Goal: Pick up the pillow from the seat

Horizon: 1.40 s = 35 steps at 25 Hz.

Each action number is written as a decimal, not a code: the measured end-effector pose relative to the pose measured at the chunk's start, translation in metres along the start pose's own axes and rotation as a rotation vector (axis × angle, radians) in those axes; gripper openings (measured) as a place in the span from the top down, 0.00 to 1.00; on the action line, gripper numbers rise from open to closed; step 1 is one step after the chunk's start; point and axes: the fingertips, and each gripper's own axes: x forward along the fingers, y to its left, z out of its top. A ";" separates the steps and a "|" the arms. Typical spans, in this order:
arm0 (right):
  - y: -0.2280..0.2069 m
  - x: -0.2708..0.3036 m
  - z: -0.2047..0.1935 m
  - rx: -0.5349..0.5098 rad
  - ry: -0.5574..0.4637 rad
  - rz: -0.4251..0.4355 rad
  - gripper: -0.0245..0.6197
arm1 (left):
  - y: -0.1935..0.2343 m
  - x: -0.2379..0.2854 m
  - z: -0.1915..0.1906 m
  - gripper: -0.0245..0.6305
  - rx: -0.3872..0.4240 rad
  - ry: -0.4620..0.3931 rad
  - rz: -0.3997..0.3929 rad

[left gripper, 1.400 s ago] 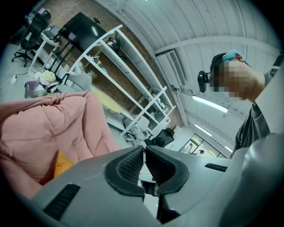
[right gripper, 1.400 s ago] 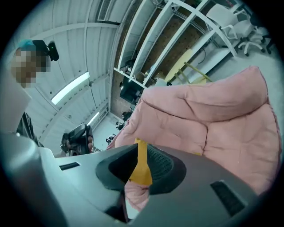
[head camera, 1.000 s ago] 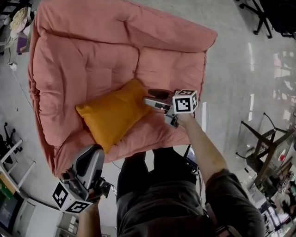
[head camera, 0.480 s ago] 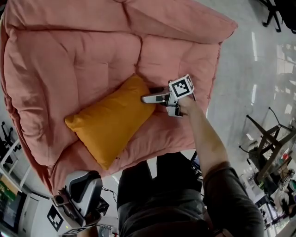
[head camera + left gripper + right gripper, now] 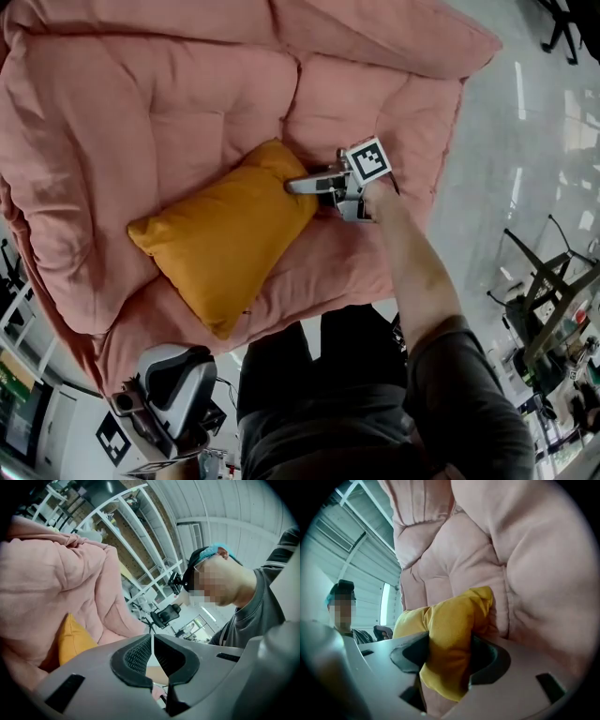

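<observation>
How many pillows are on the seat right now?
1. The orange pillow lies on the pink seat, with one corner between the right gripper's closing jaws, which press on it. No other pillow shows, though the seat's folds could hide one.

The right gripper has pushed forward. The orange pillow lay just ahead of its jaws a second ago; now its corner is bunched between them as they close. The left gripper has drawn back, farther from the pillow.
</observation>
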 end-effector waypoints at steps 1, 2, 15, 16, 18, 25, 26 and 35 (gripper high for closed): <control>0.005 -0.001 0.000 -0.019 -0.001 -0.006 0.58 | -0.003 -0.002 -0.001 0.95 0.003 -0.002 -0.002; 0.008 -0.004 0.000 -0.041 -0.006 -0.021 0.61 | -0.006 -0.004 -0.001 0.95 0.006 -0.005 -0.005; 0.163 -0.060 0.019 -0.320 -0.235 -0.222 0.71 | -0.084 -0.039 0.059 0.95 0.158 -0.117 -0.113; 0.186 -0.060 0.021 -0.341 -0.264 -0.211 0.71 | -0.094 -0.043 0.066 0.95 0.170 -0.127 -0.124; 0.233 -0.054 0.029 -0.386 -0.330 -0.177 0.71 | -0.110 -0.054 0.084 0.95 0.197 -0.149 -0.142; 0.405 -0.041 0.047 -0.520 -0.589 -0.068 0.71 | -0.188 -0.102 0.147 0.95 0.334 -0.238 -0.204; 0.428 -0.041 0.048 -0.537 -0.621 -0.050 0.71 | -0.200 -0.109 0.153 0.95 0.358 -0.254 -0.215; 0.616 -0.029 0.039 -0.597 -0.809 0.107 0.71 | -0.266 -0.144 0.188 0.95 0.462 -0.354 -0.247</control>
